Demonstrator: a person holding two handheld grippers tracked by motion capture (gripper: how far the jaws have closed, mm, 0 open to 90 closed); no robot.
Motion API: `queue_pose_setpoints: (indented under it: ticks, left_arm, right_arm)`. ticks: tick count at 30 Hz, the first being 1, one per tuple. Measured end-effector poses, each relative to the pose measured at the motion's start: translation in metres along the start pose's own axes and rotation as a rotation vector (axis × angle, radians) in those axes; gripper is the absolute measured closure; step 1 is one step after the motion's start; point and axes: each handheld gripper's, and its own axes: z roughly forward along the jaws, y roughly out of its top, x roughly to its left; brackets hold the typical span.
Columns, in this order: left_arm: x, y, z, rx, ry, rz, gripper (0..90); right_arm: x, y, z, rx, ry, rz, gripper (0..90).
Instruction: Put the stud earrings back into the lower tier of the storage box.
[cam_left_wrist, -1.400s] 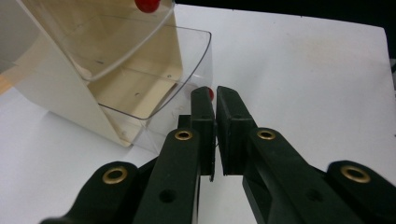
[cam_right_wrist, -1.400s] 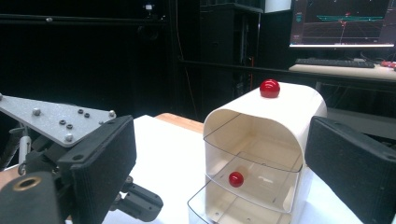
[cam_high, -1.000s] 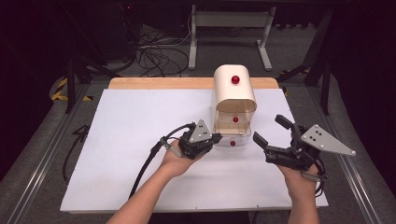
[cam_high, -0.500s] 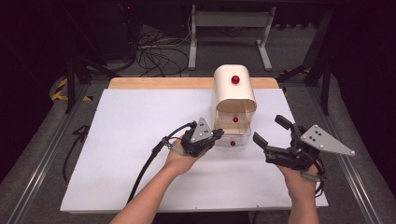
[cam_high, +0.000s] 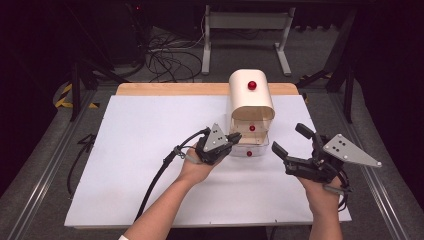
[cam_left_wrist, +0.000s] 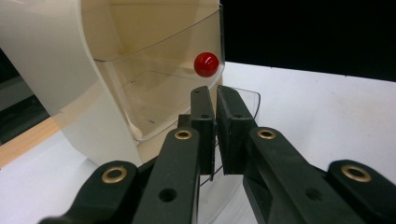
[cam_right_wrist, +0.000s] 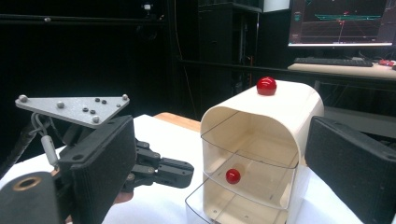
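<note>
A cream cabinet (cam_high: 251, 100) with a red ball (cam_high: 252, 85) on top stands at the middle of the white table. It holds two clear drawers with red knobs. The upper drawer (cam_left_wrist: 154, 88) is pushed in, its knob (cam_left_wrist: 206, 64) just above my left jaws. The lower drawer (cam_high: 250, 150) is pulled out a little. My left gripper (cam_high: 234, 138) is at that drawer's left front corner, shut on its clear rim (cam_left_wrist: 250, 98). My right gripper (cam_high: 288, 137) hovers open to the right of the cabinet with nothing between its fingers (cam_right_wrist: 107, 158).
The white sheet (cam_high: 140, 150) covers the table, with a wooden strip (cam_high: 170, 89) along the far edge. Cables (cam_high: 165, 55) and a metal stand (cam_high: 245, 25) lie on the floor beyond. A monitor (cam_right_wrist: 341, 21) glows in the dark background.
</note>
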Motion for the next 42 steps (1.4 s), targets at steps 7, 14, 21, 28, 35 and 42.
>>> queue_pose_setpoints:
  ticks: [7, 14, 21, 28, 35, 42]
  left_arm:
    - [0.004, -0.004, 0.007, 0.009, 0.033, -0.006, 85.6]
    - [0.005, -0.006, 0.011, -0.007, 0.045, -0.014, 85.5]
    - [0.006, -0.007, 0.013, -0.012, 0.044, -0.034, 85.2]
    - [0.007, -0.008, 0.015, -0.013, 0.034, -0.042, 84.9]
    - [0.008, -0.007, 0.015, -0.022, 0.038, -0.054, 80.6]
    - [0.01, -0.005, 0.008, -0.012, 0.031, -0.064, 68.5]
  right_arm:
    - [-0.001, 0.0, -0.001, -0.004, -0.001, 0.0, 9.6]
    - [-0.001, 0.0, 0.0, -0.005, 0.004, 0.005, 9.6]
    - [-0.001, -0.001, 0.001, 0.001, 0.007, 0.005, 9.6]
    - [0.0, -0.001, 0.002, 0.002, 0.009, 0.002, 9.6]
    - [0.002, -0.002, 0.004, 0.011, 0.014, 0.004, 9.6]
    - [0.003, -0.003, 0.007, 0.014, 0.021, 0.001, 9.6]
